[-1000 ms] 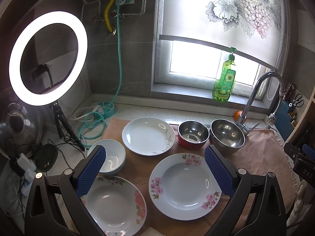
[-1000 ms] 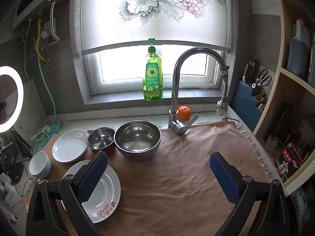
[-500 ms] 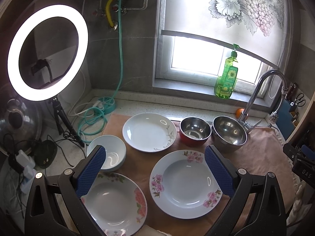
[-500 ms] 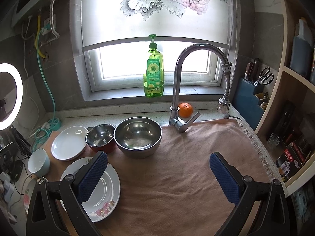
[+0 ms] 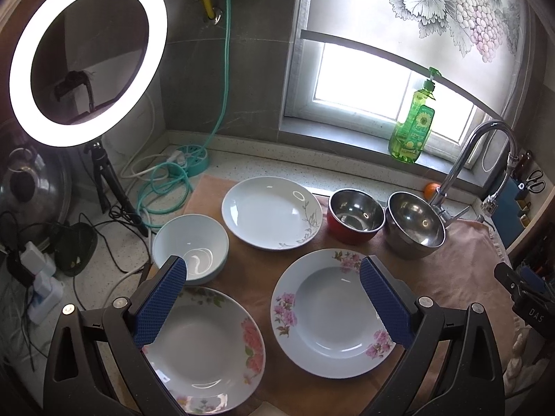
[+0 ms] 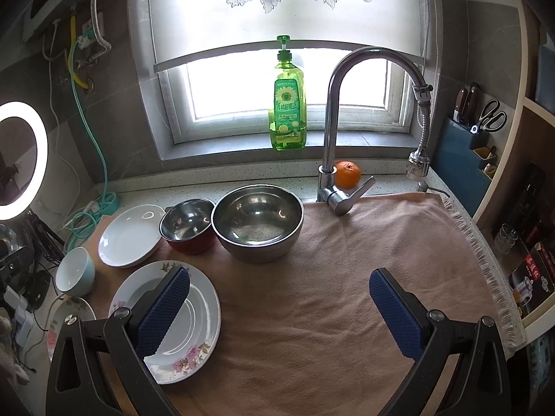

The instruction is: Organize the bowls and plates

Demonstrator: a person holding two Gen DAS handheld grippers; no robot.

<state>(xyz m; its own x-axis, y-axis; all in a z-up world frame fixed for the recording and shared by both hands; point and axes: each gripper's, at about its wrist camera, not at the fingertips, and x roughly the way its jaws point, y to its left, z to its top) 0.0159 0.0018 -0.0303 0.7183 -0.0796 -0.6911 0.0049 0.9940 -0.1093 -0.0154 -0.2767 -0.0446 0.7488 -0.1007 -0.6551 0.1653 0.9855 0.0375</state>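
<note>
- Both tongs, left gripper [image 5: 270, 298] and right gripper [image 6: 279, 308], gape wide, holding nothing.
- Pink-flowered plate [image 5: 329, 315] lies beneath the left; steel bowl [image 6: 257, 220] at the right's eleven o'clock.

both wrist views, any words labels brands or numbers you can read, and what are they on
"DAS": white letters on the black device at the right edge of the left wrist view.
Green soap bottle: sunflower label with characters too small to read.
Red box on the shelf at the right: printed characters, blurred.
Nothing else is legible.
</note>
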